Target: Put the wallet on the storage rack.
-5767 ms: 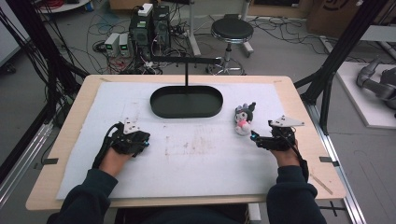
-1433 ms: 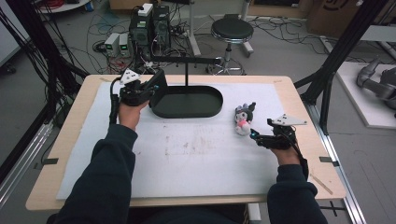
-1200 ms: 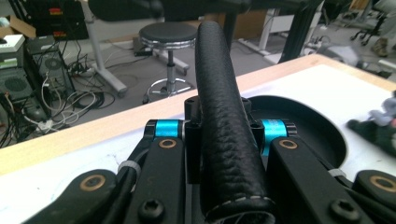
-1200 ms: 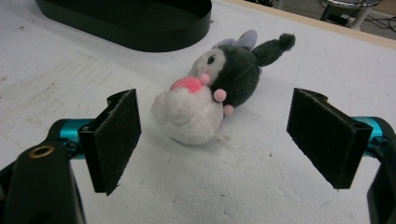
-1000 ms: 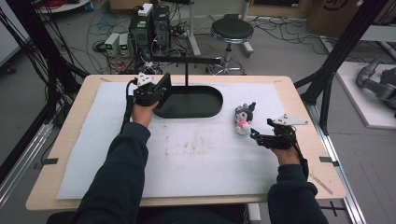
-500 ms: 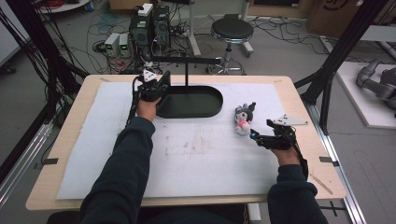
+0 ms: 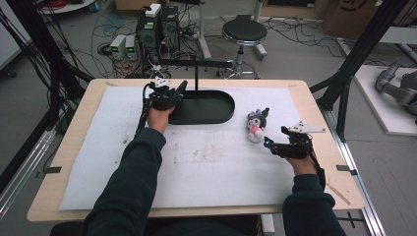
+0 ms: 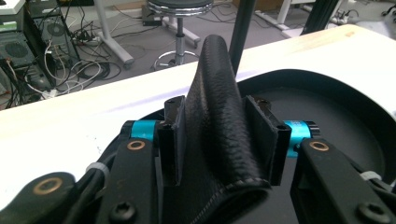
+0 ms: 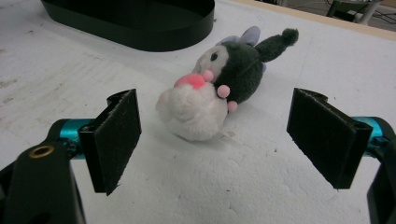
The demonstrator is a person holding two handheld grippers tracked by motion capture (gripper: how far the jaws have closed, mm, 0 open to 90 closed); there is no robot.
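My left gripper (image 7: 172,96) hovers at the left end of the black oval tray (image 7: 211,117). A black leather piece (image 8: 219,93) stands upright between its pads (image 8: 175,140), touching both. Those jaws have just been opening, and the leather still fills the gap. In the high view the leather piece (image 7: 180,88) sticks up past the gripper. A small plush toy (image 7: 256,126), dark grey, white and pink, lies on the white mat right of the tray. My right gripper (image 7: 269,144) rests on the mat just right of it, open, with the plush toy (image 9: 215,88) a little beyond its pads (image 9: 116,135).
A black post with a crossbar (image 7: 196,73) rises behind the tray. The white mat (image 7: 206,162) covers the wooden table (image 7: 314,98). A stool (image 7: 244,32), computer boxes (image 7: 157,24) and cables sit on the floor beyond the far edge.
The left hand went from the near left of the mat to the tray's left end, then shifted slightly right with the leather piece. The right hand and the plush stayed put.
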